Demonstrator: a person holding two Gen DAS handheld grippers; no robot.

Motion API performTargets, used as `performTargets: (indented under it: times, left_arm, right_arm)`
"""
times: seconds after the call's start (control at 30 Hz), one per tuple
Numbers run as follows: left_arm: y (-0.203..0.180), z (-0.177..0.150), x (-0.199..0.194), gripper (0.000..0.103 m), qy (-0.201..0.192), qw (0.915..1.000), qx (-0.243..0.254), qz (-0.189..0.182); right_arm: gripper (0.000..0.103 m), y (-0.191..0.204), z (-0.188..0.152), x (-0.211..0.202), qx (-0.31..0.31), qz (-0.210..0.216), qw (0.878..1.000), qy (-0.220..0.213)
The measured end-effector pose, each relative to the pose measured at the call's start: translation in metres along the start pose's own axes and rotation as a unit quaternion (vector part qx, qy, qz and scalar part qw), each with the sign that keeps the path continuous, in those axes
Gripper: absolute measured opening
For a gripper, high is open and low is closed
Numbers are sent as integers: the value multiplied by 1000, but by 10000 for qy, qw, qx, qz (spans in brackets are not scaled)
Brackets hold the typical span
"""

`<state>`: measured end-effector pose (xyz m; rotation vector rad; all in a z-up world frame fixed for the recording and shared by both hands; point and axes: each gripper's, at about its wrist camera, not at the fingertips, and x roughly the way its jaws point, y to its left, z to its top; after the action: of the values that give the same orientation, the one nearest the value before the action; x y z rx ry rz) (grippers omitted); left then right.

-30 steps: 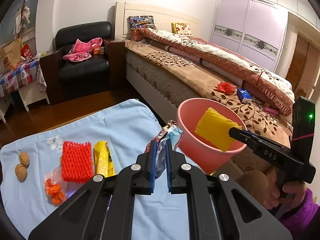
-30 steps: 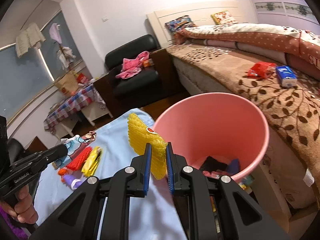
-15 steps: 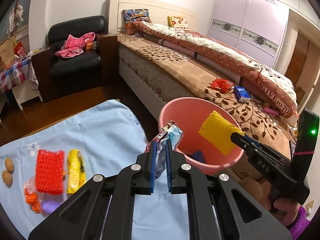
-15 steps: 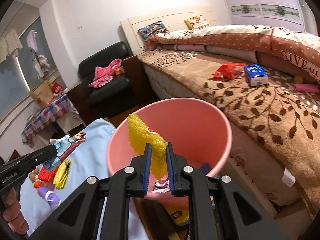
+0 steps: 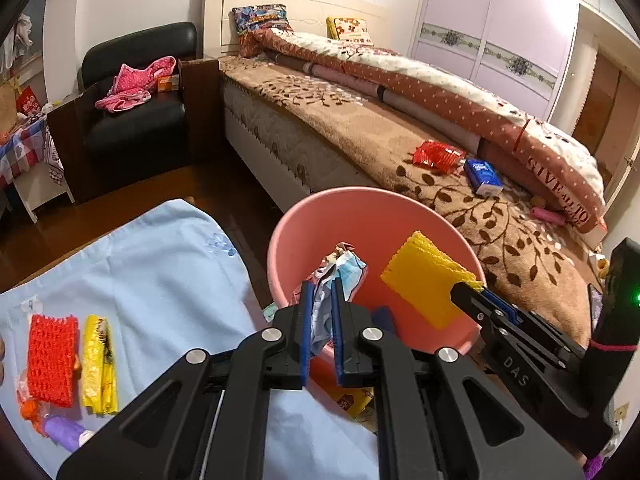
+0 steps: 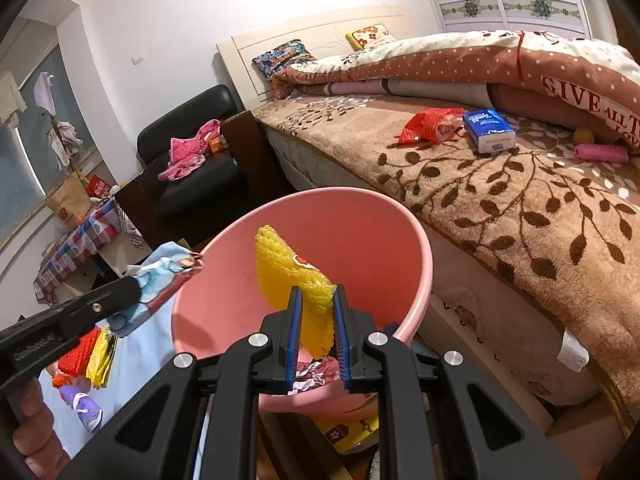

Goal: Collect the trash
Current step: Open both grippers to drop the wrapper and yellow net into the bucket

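A pink bin point(image 5: 316, 232) point(image 6: 368, 224) stands between the blue-clothed table and the bed. My left gripper point(image 5: 320, 292) is shut on a crumpled printed wrapper point(image 5: 344, 270), held at the bin's near rim; the same wrapper point(image 6: 168, 272) shows at the left in the right wrist view. My right gripper point(image 6: 314, 304) is shut on a yellow foam net sleeve point(image 6: 292, 276) point(image 5: 424, 280), held over the bin's mouth. Crumpled trash lies at the bin's bottom point(image 6: 312, 374).
On the blue cloth point(image 5: 160, 272) lie a red foam net point(image 5: 52, 360), a yellow wrapper point(image 5: 98, 364) and a purple item point(image 5: 64, 432). The bed point(image 5: 380, 128) carries a red packet point(image 5: 438, 154) and a blue tissue pack point(image 5: 484, 172). A black armchair point(image 5: 136, 120) stands beyond.
Both grippers moved toward the bin. The yellow sleeve now hangs lower over its mouth, and the wrapper has come from the table to the bin's rim.
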<state>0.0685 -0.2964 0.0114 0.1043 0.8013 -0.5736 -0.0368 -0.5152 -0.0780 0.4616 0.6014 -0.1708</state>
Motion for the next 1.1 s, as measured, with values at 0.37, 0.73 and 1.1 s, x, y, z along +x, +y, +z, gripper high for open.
performTargets:
  times: [0.37,0.73,1.1]
  left_arm:
    - [-2,-3,28,9,253,9996,-71,121]
    - [-6,-1,34,17,287,9995,-94,57]
    - [-1,-3,27,43,260,9994,-211,62]
  right_arm:
    - [15,1,1,9,-64,-29,10000,10]
    - [16,-2,-1,14,-44,-23,10000,45]
    - [37,-5,-2,15,6,25,10000,52]
